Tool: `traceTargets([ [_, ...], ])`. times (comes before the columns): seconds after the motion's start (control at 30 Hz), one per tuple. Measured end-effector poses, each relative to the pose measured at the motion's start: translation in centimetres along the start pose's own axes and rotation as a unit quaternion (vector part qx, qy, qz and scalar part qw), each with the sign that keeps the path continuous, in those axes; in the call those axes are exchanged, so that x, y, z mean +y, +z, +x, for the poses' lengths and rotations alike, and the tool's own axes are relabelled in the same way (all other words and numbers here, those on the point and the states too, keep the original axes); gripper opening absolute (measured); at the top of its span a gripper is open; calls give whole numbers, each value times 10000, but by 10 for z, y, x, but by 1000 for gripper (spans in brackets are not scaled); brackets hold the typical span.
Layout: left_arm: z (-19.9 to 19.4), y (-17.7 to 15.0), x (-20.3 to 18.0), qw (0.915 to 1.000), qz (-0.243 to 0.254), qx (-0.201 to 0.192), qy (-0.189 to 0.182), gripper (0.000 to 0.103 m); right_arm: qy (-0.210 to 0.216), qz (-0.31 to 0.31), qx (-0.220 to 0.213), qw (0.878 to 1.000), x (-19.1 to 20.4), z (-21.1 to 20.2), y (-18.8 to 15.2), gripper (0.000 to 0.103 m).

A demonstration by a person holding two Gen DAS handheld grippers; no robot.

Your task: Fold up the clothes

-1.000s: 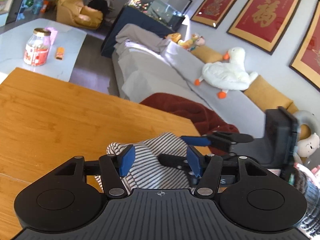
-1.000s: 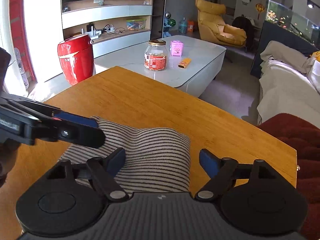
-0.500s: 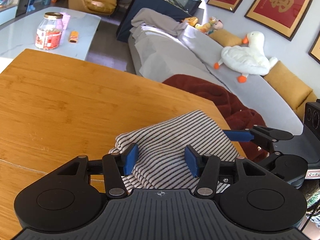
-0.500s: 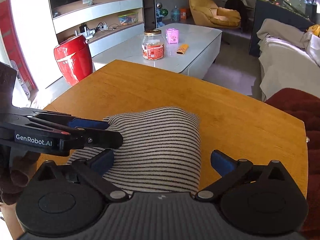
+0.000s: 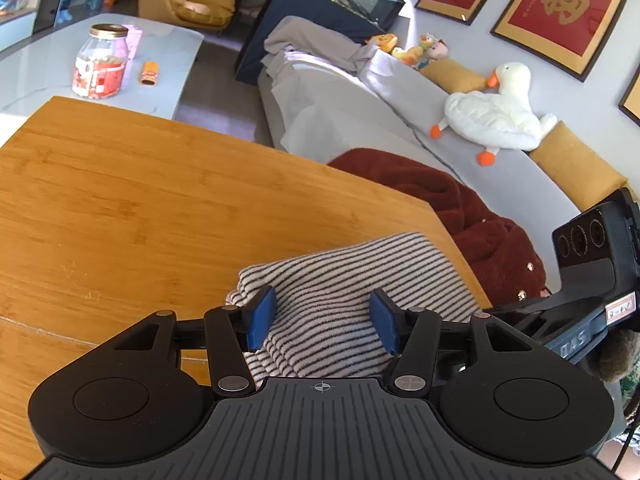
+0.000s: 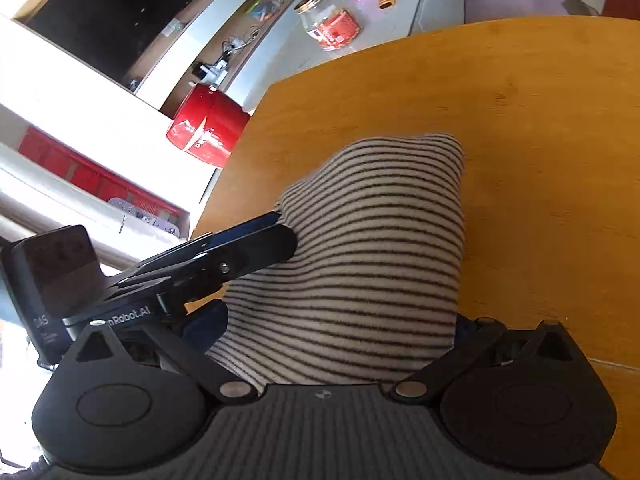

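Your wooden table (image 5: 120,208) carries the folded striped garment (image 5: 360,288) near its corner beside the red blanket (image 5: 472,216). Your left gripper (image 5: 322,318) sits over the garment's near part, jaws apart with cloth between the blue pads, not pinched. Your right gripper (image 6: 336,332) is spread wide across the garment's width, fingertips partly hidden at its edges, gripping nothing.

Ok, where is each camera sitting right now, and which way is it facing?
Left wrist: on the left hand-held gripper, facing across the wooden table toward the sofa; its own blue fingers show.
Right wrist: on the right hand-held gripper, rolled, facing the TV wall; its fingers are mostly hidden.
Shared: striped garment, table, jar.
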State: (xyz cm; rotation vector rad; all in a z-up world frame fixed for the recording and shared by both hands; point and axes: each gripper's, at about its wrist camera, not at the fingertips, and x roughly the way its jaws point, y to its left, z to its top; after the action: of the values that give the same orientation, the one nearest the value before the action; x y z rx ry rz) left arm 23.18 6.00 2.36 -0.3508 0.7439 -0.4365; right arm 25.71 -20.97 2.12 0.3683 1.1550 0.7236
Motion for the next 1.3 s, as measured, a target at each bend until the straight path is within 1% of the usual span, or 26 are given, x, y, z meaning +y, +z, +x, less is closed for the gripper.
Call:
traceTargets([
  [0.03,-3,1,-2,10000,1,-30,40,57,-282,-283,-188,9990,8,-5,-1,103],
  [0.1,-15,2,-7,9998,5,-120,130,57,-814,-836,-565,9916,25,-17,-3,103],
  [0.13,-24,2,-11,9996,34,-181,190,64,-930,-1059,-762,9871,32,-27,-5,103],
  [0.17,-34,0,-15,9993,83,-232,265,73,-1016,-1257,-957,9822,38,-37,-7,103],
  [0.2,-41,-4,-19,9994,113,-213,267,75,-961,-1325,-1115,9802,41,-48,-10,103],
  [0.27,-54,-14,-25,9997,145,-106,186,79,-784,-1210,-1179,9825,39,-63,-16,103],
  [0.3,-57,-22,-27,9999,135,26,79,81,-706,-1141,-1198,9837,37,-70,-19,103],
  [0.37,-52,-40,-29,9994,106,336,-51,81,-701,-896,-1096,9874,28,-72,-28,103],
  [0.4,-49,-48,-30,9989,124,442,-76,80,-750,-769,-1019,9890,22,-70,-34,103],
  [0.47,-42,-63,-32,9981,176,578,-121,75,-811,-520,-826,9919,8,-62,-46,100],
  [0.5,-41,-66,-34,9980,200,570,-158,75,-811,-373,-712,9935,1,-57,-52,93],
  [0.53,-41,-68,-36,9981,232,540,-191,71,-733,-185,-583,9954,-5,-52,-56,84],
  [0.57,-43,-68,-38,9980,266,521,-233,68,-611,-49,-516,9968,-7,-48,-57,78],
  [0.6,-45,-67,-40,9979,300,508,-280,66,-513,37,-480,9975,-7,-46,-58,75],
  [0.63,-46,-66,-42,9977,342,495,-298,61,-524,-99,-585,9969,-1,-49,-55,73],
  [0.7,-50,-64,-45,9975,434,470,-305,59,-544,-364,-788,9947,9,-55,-50,70],
  [0.73,-51,-65,-46,9974,447,470,-312,59,-544,-457,-852,9938,13,-57,-47,70],
  [0.8,-53,-66,-47,9973,438,481,-330,59,-590,-478,-829,9937,14,-54,-43,70],
  [0.9,-55,-68,-48,9972,424,499,-358,59,-799,-490,-711,9931,8,-43,-46,71],
  [1.03,-58,-70,-49,9971,405,521,-385,58,-820,-532,-806,9919,5,-43,-50,74],
  [1.07,-59,-70,-49,9971,406,524,-371,59,-854,-580,-823,9912,6,-43,-52,75],
  [1.13,-60,-69,-50,9972,416,526,-339,59,-940,-704,-846,9895,8,-44,-54,80],
  [1.2,-63,-67,-51,9976,435,484,-240,61,-1000,-836,-863,9877,10,-45,-57,82],
  [1.27,-71,-65,-54,9980,499,373,-106,64,-1019,-951,-891,9862,12,-47,-59,83],
  [1.3,-77,-65,-56,9981,543,296,-71,64,-1023,-1006,-910,9855,13,-49,-60,84],
])
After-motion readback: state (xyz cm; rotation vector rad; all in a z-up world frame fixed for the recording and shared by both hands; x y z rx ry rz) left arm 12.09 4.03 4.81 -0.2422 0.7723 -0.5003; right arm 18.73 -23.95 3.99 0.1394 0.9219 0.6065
